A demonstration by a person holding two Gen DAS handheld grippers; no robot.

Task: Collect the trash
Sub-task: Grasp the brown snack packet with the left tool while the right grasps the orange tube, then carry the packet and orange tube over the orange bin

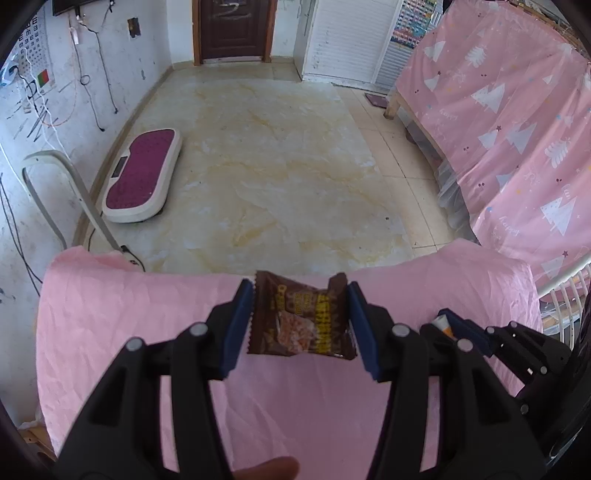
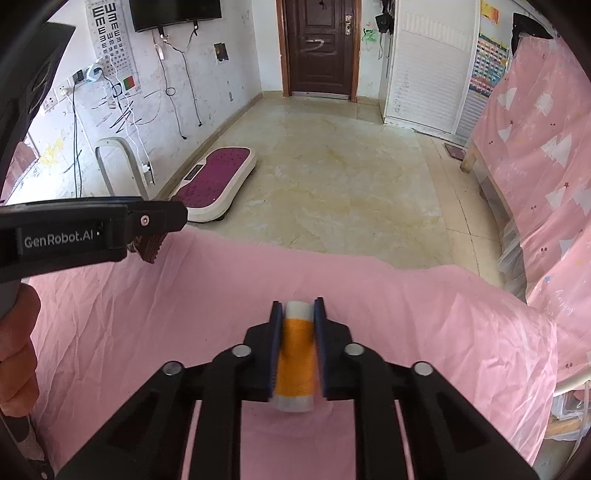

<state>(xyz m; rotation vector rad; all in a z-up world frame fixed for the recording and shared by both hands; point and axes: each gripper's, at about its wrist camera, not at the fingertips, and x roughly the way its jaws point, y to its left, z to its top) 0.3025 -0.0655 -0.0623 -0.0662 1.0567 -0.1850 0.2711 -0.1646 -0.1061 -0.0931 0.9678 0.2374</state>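
A brown snack wrapper (image 1: 303, 321) with yellow print hangs over the pink cloth-covered table (image 1: 110, 314), and my left gripper (image 1: 300, 295) is shut on its two side edges. In the right wrist view the left gripper (image 2: 147, 229) reaches in from the left with a corner of the wrapper (image 2: 147, 251) showing under it. My right gripper (image 2: 298, 310) is shut on a small orange and white tube (image 2: 297, 354) just above the pink cloth (image 2: 147, 314). The left wrist view catches the right gripper (image 1: 448, 321) close by at the right.
Beyond the table's far edge lies a marble-patterned floor (image 1: 277, 166). A maroon and white foot platform (image 1: 142, 177) and a bent white frame (image 1: 55, 177) stand by the left wall. A pink-draped bed frame (image 1: 498, 129) runs along the right. A dark door (image 1: 232, 29) is at the back.
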